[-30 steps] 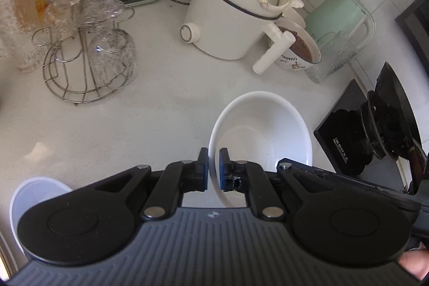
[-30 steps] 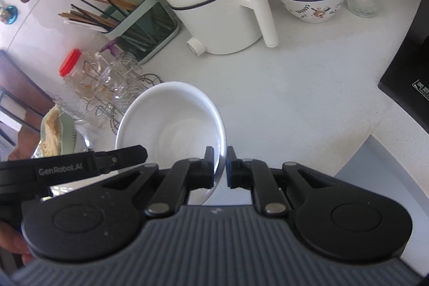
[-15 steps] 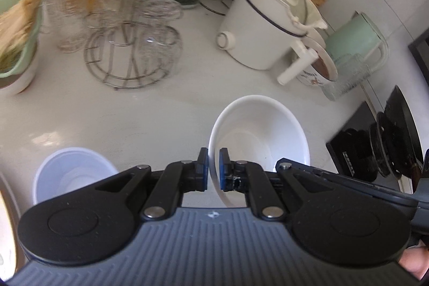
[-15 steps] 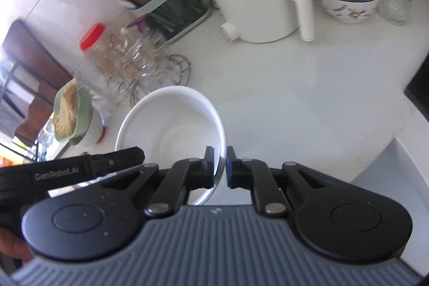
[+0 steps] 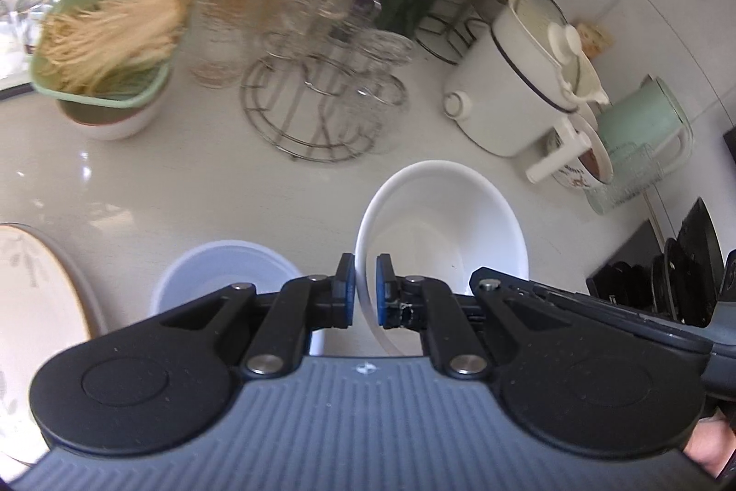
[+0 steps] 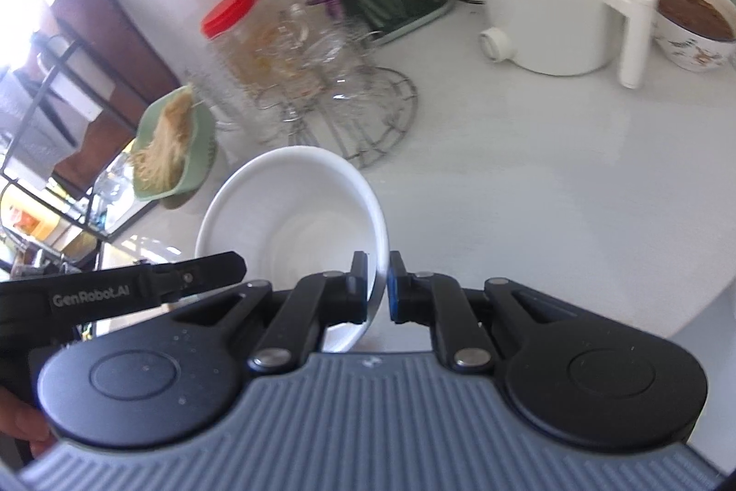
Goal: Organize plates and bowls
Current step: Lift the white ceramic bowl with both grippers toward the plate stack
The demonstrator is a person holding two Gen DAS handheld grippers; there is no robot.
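Glossy white countertop point(image 5: 193, 187): deep white ceramic bowl point(image 5: 441, 224), rim clamped by left gripper point(image 5: 365, 291) and right gripper point(image 6: 378, 288), near round wire glass rack point(image 5: 322, 109); beyond rack, green basket point(image 5: 110, 35) holding pale noodles point(image 5: 115, 26).

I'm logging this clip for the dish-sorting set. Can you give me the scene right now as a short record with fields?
held item: white bowl, carried by both grippers
left gripper: shut on the bowl's rim
right gripper: shut on the opposite rim
nearby dishes: pale bowl on the counter; plate at the left edge
background: glass rack, white pot
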